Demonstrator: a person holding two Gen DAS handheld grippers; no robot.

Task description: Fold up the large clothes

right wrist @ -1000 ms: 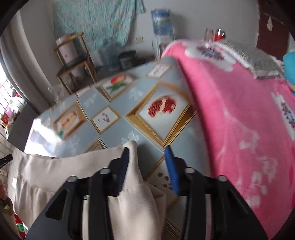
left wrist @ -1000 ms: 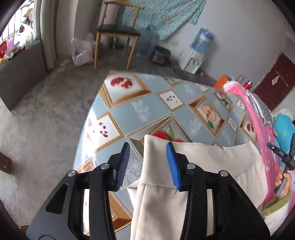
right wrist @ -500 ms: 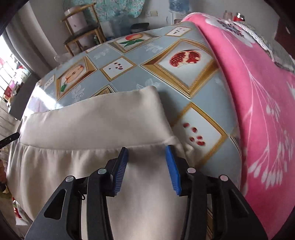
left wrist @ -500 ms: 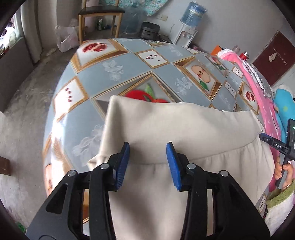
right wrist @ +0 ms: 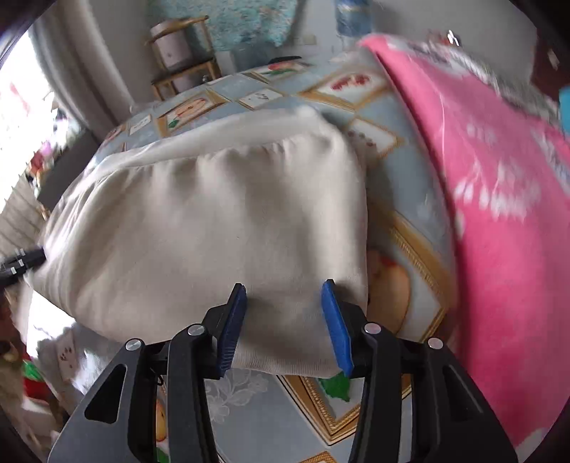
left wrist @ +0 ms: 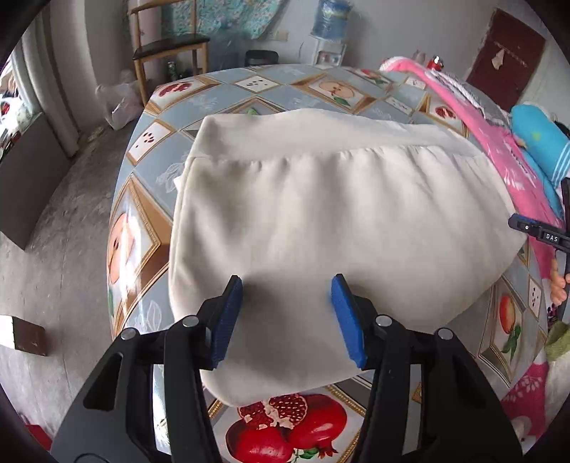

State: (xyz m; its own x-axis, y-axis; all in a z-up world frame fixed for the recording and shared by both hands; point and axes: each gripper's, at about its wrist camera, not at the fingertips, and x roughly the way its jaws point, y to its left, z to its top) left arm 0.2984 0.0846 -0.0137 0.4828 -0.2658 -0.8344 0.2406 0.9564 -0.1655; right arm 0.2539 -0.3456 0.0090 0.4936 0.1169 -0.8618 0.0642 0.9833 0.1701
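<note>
A cream garment (left wrist: 338,213) lies folded on a table (left wrist: 142,249) covered with a fruit-patterned cloth. Its waistband seam is at the far side and its rounded fold edge is near me. My left gripper (left wrist: 289,315) hovers over the near left part. Its jaws are opening, with the fabric lying flat beneath and between the blue pads, not pinched. My right gripper (right wrist: 285,326) stands open over the garment's (right wrist: 213,220) near right corner, its pads apart on either side of the flat cloth. In the left wrist view, the right tool's black body (left wrist: 534,228) shows at the right edge, held by a hand.
A pink blanket (right wrist: 498,213) covers the table's right side, with a blue soft toy (left wrist: 534,131) on it. The table's left edge drops to a concrete floor. Beyond the table stand a wooden chair (left wrist: 167,46), a water dispenser (left wrist: 331,21) and a wooden shelf (right wrist: 178,53).
Both grippers pulled back toward the near side and sank. The garment's waistband end, earlier up between the fingers, now lies flat on the table. The left jaws have widened.
</note>
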